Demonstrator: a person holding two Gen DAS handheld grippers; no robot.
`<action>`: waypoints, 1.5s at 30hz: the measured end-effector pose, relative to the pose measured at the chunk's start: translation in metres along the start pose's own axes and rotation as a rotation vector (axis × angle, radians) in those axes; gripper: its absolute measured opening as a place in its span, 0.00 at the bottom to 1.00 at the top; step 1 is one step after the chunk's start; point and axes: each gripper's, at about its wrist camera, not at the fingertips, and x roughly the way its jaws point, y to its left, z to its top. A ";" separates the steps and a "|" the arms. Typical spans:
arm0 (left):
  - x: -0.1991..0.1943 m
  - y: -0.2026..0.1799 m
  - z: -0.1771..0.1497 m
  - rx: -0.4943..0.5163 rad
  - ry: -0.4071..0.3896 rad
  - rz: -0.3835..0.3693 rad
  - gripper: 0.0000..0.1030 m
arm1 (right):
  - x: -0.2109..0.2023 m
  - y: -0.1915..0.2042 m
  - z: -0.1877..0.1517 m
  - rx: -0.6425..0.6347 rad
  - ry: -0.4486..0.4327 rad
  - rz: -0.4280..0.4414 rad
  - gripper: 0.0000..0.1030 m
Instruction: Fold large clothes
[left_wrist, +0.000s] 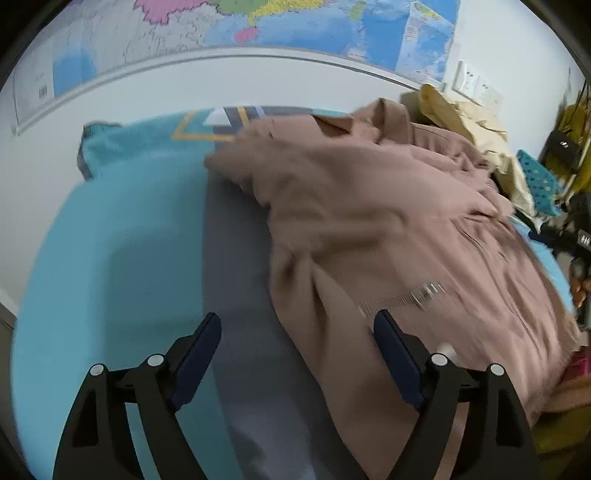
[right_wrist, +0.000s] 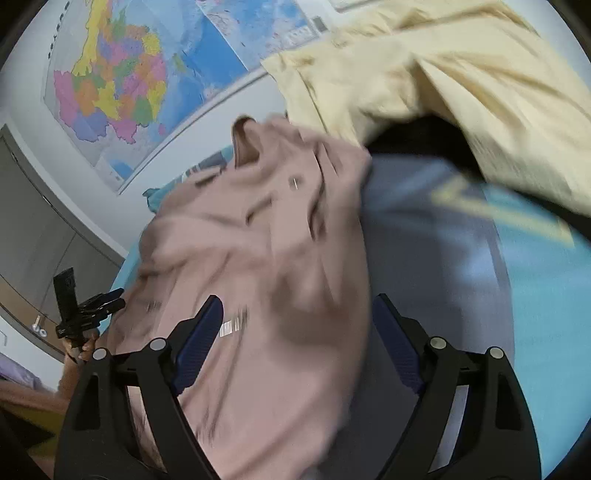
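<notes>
Lying beneath both spread tongs (left_wrist: 297, 328) (right_wrist: 297, 314), pink garment (left_wrist: 388, 221) (right_wrist: 258, 240)

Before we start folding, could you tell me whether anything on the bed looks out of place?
The pink garment lies rumpled and bunched, not spread flat, on the bed cover. A crumpled cream garment is heaped beside its collar end. Both grippers are open.

We see a bed (left_wrist: 122, 236) covered in a turquoise sheet with a broad grey stripe and yellow line pattern. Spread directly on it lies a large dusty-pink fabric garment (left_wrist: 388, 229), rumpled and creased. Beside it, toward the wall end, a pale yellow cloth garment (left_wrist: 476, 125) is heaped on the bed.
</notes>
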 end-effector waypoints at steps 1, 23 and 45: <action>-0.002 -0.001 -0.004 -0.007 0.002 -0.008 0.82 | -0.006 -0.002 -0.010 0.019 0.009 0.020 0.81; -0.039 -0.064 -0.059 0.071 0.002 -0.010 0.84 | -0.064 0.060 -0.085 -0.209 -0.069 -0.049 0.80; -0.089 -0.115 -0.079 0.251 -0.157 -0.103 0.85 | 0.036 0.168 -0.063 -0.440 0.183 0.216 0.10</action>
